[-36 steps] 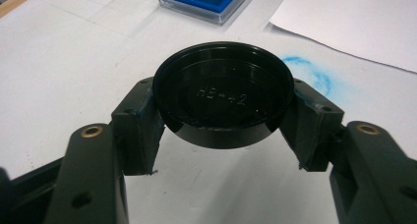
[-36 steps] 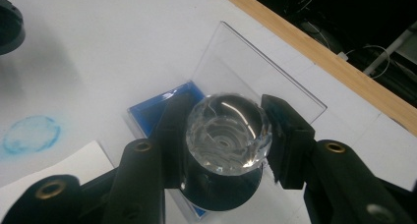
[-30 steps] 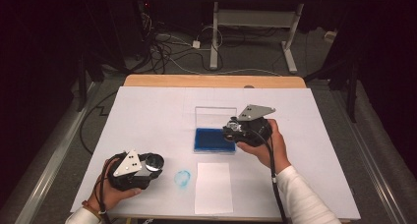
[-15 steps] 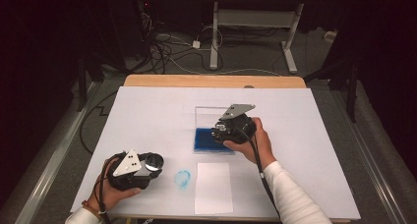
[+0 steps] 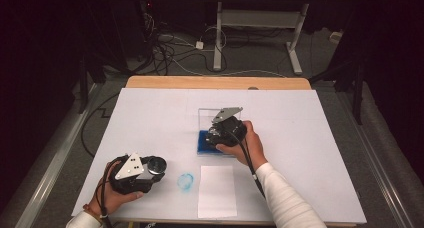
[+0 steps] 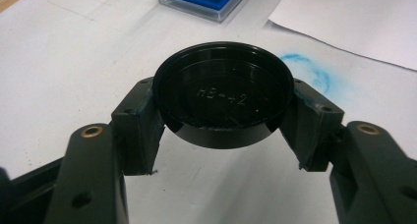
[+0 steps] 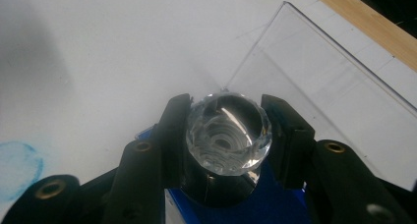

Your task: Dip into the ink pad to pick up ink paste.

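Left gripper [image 5: 150, 169] low by the near edge, fingers [image 6: 140, 128] clamped; right gripper [image 5: 220, 134] reaches forward, forearm angled inward, fingers [image 7: 173, 130] clamped.

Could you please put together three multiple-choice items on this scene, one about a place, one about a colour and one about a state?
1. Where is the stamp that the right gripper holds?
A. Over the blue ink pad in the clear case
B. On the white sheet of paper
C. At the wooden far edge of the table

2. What colour is the smudge on the table beside the sheet of paper?
A. Red
B. Light blue
C. Green

3. How do the jaws of the left gripper stand?
A. Wide open with nothing between them
B. Closed on a pen
C. Closed on a round black cap

Answers: 1 A, the right gripper view shows blue pad under the stamp and the clear lid beyond it. 2 B, the mark is pale blue in the high view. 3 C, both jaws press the cap's rim.
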